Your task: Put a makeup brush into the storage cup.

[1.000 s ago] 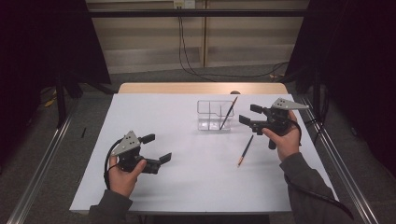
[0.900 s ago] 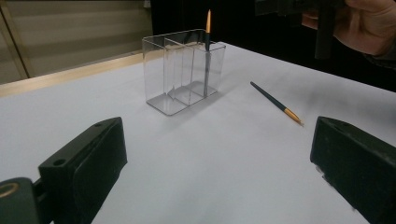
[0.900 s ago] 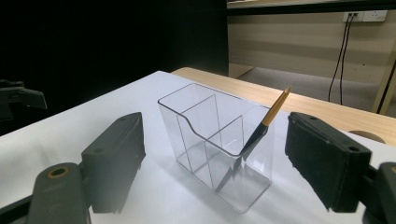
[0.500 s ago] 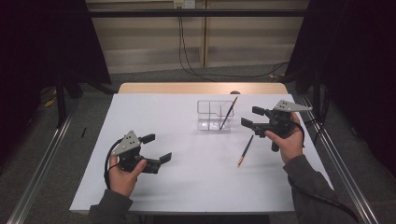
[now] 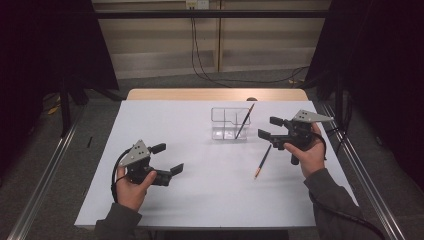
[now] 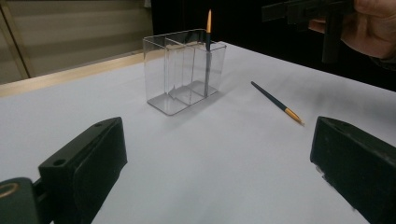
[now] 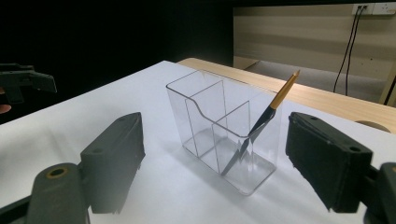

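Observation:
A clear plastic holder (image 5: pixel 229 123) with several compartments stands on the white table (image 5: pixel 200 200), right of the middle. One dark pencil with an orange end (image 5: pixel 245 120) leans in its right compartment. A second pencil (image 5: pixel 262 161) lies flat on the table in front of it. My right gripper (image 5: pixel 269 127) hovers open just right of the holder, above the lying pencil's far end, with nothing between its jaws. In the right gripper view the holder (image 7: pixel 224 135) and the leaning pencil (image 7: pixel 266 116) sit ahead of the jaws. My left gripper (image 5: pixel 168 158) is open and empty at the front left, facing the holder (image 6: pixel 184 70).
A wooden strip (image 5: pixel 215 94) runs along the table's far edge. Metal rails (image 5: pixel 365 170) flank the table on both sides. Cables (image 5: pixel 200 60) hang down the back wall to the floor. White tabletop stretches between the two grippers.

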`<move>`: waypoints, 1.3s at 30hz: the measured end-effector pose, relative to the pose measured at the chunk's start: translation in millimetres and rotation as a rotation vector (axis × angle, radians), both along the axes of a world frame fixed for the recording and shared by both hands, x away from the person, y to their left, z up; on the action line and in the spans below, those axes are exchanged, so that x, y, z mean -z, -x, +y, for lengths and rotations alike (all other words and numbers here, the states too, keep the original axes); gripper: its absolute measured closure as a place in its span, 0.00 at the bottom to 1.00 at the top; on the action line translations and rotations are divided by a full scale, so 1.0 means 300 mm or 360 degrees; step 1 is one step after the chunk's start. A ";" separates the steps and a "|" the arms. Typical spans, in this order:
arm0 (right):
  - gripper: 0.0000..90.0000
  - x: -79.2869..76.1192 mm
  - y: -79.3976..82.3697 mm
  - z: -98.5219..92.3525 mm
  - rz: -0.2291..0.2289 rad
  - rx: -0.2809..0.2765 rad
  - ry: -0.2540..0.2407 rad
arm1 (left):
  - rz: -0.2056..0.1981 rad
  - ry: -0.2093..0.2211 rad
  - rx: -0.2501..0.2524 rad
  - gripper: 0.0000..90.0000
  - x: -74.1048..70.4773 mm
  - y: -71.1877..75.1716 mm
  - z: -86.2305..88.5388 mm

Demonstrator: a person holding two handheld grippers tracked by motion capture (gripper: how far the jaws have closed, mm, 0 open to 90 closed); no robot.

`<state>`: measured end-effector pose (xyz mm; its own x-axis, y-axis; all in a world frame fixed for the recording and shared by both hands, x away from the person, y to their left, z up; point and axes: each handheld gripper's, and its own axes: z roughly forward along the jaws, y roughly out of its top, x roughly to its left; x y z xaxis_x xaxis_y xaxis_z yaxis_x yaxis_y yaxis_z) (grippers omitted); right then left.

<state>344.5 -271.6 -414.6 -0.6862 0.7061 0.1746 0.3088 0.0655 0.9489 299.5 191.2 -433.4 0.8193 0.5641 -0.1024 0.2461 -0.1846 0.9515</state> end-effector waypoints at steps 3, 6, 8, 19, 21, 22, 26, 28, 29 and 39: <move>0.22 0.003 0.003 -0.002 0.0005 0.0002 0.0004 | -0.0003 -0.0006 -0.0011 0.04 -0.001 0.002 -0.001; 0.22 0.005 0.008 -0.004 0.0003 0.0006 0.0002 | -0.0002 -0.0005 -0.0009 0.04 -0.001 0.002 -0.001; 0.21 0.008 0.011 -0.005 0.0005 -0.0007 0.0005 | -0.0002 -0.0005 -0.0010 0.04 -0.001 0.002 -0.002; 0.21 0.019 0.022 -0.011 0.0028 -0.0017 0.0030 | -0.0002 -0.0006 -0.0009 0.04 -0.001 0.001 -0.001; 0.21 0.021 0.022 -0.013 0.0037 -0.0012 0.0047 | -0.0003 0.0003 0.0005 0.04 0.000 -0.001 -0.001; 0.21 0.023 0.022 -0.013 0.0039 -0.0014 0.0044 | -0.0002 -0.0004 0.0003 0.04 -0.001 -0.002 -0.001; 0.20 0.028 0.020 -0.019 0.0058 -0.0021 0.0052 | 0.0003 -0.0001 0.0022 0.04 0.004 -0.007 -0.003; 0.20 0.029 0.018 -0.023 0.0073 -0.0022 0.0060 | 0.0009 -0.0015 0.0004 0.04 0.003 -0.006 -0.004; 0.20 0.030 0.017 -0.023 0.0078 -0.0022 0.0063 | 0.0008 -0.0013 0.0005 0.04 0.003 -0.007 -0.004; 0.19 0.024 0.002 -0.030 0.0155 -0.0040 0.0149 | 0.0012 -0.0006 0.0007 0.04 0.005 -0.009 -0.004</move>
<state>343.9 -280.4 -421.6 -0.6871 0.7050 0.1755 0.3964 0.1613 0.9038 302.2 189.9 -435.0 0.8208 0.5611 -0.1065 0.2525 -0.1891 0.9489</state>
